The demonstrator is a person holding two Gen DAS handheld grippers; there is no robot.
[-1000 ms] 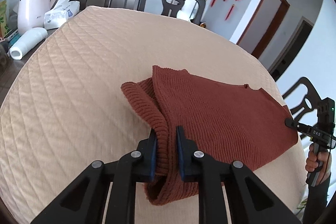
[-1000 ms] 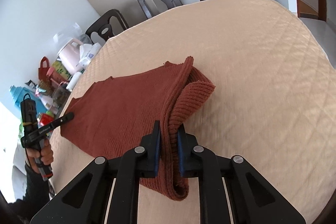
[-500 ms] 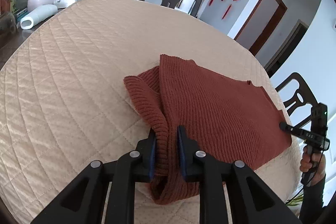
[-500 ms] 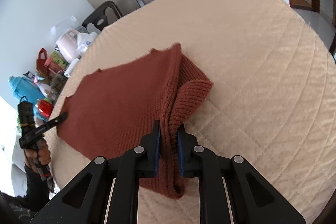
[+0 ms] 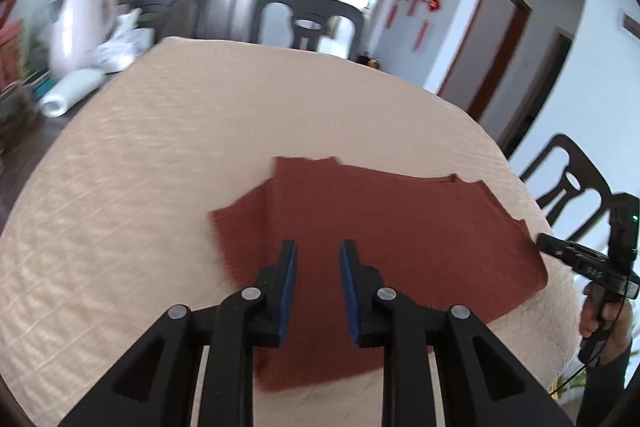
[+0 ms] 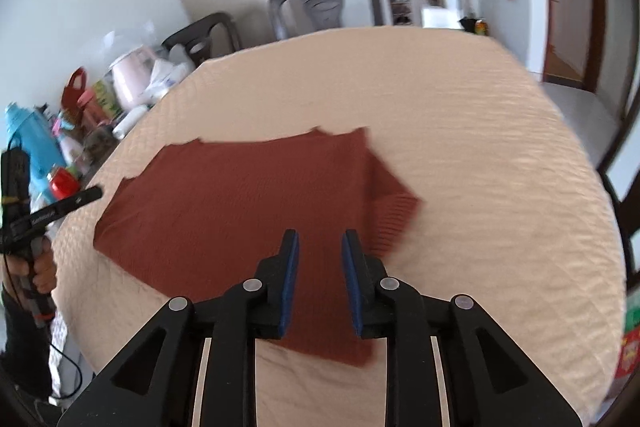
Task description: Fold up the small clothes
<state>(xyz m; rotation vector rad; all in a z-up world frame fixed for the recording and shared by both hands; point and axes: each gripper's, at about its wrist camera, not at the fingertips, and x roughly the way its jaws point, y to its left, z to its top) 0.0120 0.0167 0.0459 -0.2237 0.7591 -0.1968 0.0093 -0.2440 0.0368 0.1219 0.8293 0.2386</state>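
Note:
A rust-brown knitted garment (image 5: 400,227) lies flat on the beige quilted table (image 5: 160,167), with one sleeve folded in and sticking out at its side. My left gripper (image 5: 318,255) is open and empty, raised above the garment's near edge. In the right wrist view the same garment (image 6: 240,195) lies flat, and my right gripper (image 6: 319,245) is open and empty above its near edge. Each gripper shows at the edge of the other's view: the right one (image 5: 576,255) and the left one (image 6: 76,201).
A pink kettle (image 5: 76,27), tissue pack (image 5: 124,47) and white roll (image 5: 72,93) stand beyond the table's far left. Dark chairs (image 5: 308,19) ring the table. Bottles and clutter (image 6: 48,147) sit at the left in the right wrist view.
Both grippers have opened and let go of the garment's edges. The garment now lies flat on the table. Both grippers have lifted and pulled back a little.

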